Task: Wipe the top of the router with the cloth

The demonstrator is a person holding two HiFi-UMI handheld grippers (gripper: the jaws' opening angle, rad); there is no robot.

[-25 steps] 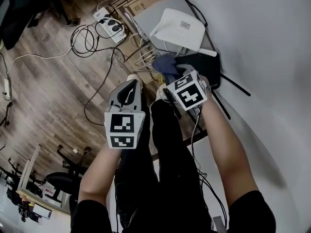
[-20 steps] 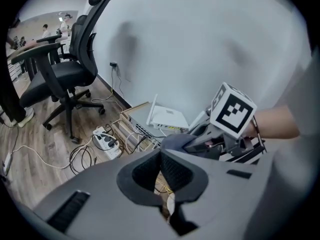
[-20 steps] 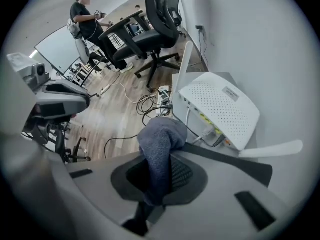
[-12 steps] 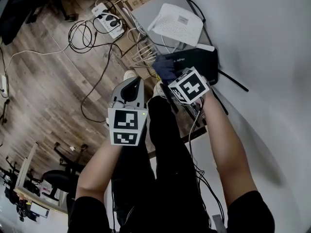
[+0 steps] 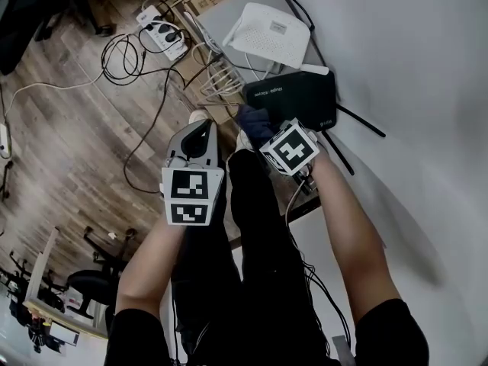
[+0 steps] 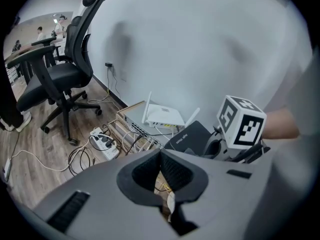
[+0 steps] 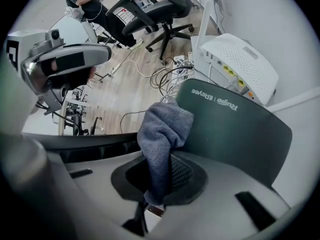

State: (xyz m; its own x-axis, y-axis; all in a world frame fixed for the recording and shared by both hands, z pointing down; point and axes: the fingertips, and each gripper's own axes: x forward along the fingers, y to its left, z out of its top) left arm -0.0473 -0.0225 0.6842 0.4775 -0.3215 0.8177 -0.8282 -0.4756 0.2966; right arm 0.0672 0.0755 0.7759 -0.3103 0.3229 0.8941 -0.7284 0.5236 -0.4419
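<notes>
A black router (image 5: pixel 293 97) (image 7: pixel 235 129) (image 6: pixel 189 138) lies by the white wall, just beyond a white router (image 5: pixel 268 34) (image 7: pixel 240 59) (image 6: pixel 162 118). My right gripper (image 5: pixel 259 132) (image 7: pixel 159 176) is shut on a blue-grey cloth (image 7: pixel 162 134) (image 5: pixel 255 120); the cloth hangs at the black router's near-left edge. My left gripper (image 5: pixel 197 139) (image 6: pixel 161 171) hovers left of the right one, over the wooden floor, with its jaws shut and nothing between them.
A power strip (image 5: pixel 158 29) with tangled cables (image 5: pixel 137 52) lies on the wooden floor to the left. A flat box (image 5: pixel 229 6) sits under the white router. Thin black antennas (image 5: pixel 358 120) stick out along the wall. An office chair (image 6: pixel 60 74) stands further off.
My right gripper has drawn the cloth back off the black router's top, toward me and to the left, so the router's top now shows bare. The left gripper has barely moved.
</notes>
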